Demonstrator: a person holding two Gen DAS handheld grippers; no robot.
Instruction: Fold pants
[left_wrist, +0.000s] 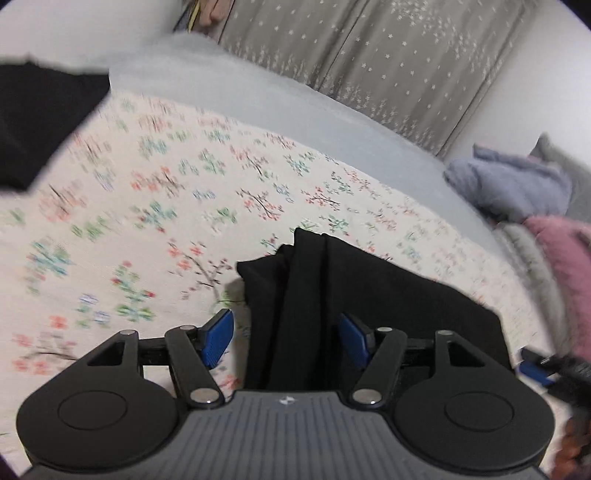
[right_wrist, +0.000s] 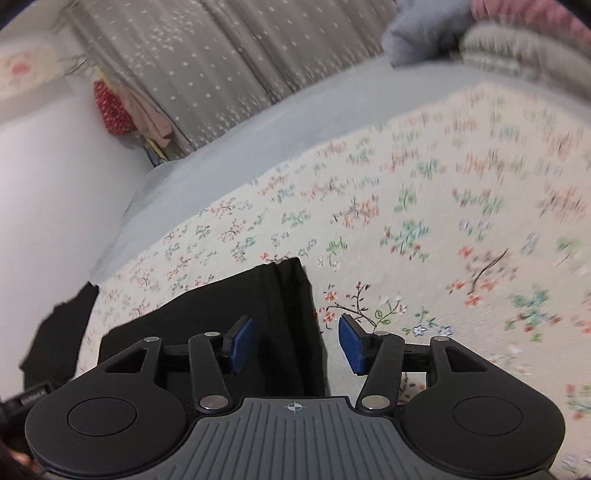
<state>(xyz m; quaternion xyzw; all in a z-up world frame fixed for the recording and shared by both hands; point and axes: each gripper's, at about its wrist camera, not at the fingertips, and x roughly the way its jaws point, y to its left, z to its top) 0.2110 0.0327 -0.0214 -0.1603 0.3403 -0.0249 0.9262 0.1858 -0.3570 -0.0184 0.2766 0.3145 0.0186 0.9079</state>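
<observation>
My left gripper (left_wrist: 286, 338) and right gripper (right_wrist: 295, 343) both gape wide, holding nothing. The black fabric pants (left_wrist: 369, 295) lie bunched between them, stretching left to right across the floral-print bedspread (left_wrist: 155, 192). Each gripper straddles one end. Grey star-patterned curtains (left_wrist: 388, 55) hang behind.

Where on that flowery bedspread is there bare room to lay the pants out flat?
The widest bare stretch of the floral bedspread lies between the black pants near the jaws and the plain grey sheet beyond. It is crowded at the bed's end by the pile of blankets, and another dark garment covers the opposite corner.
</observation>
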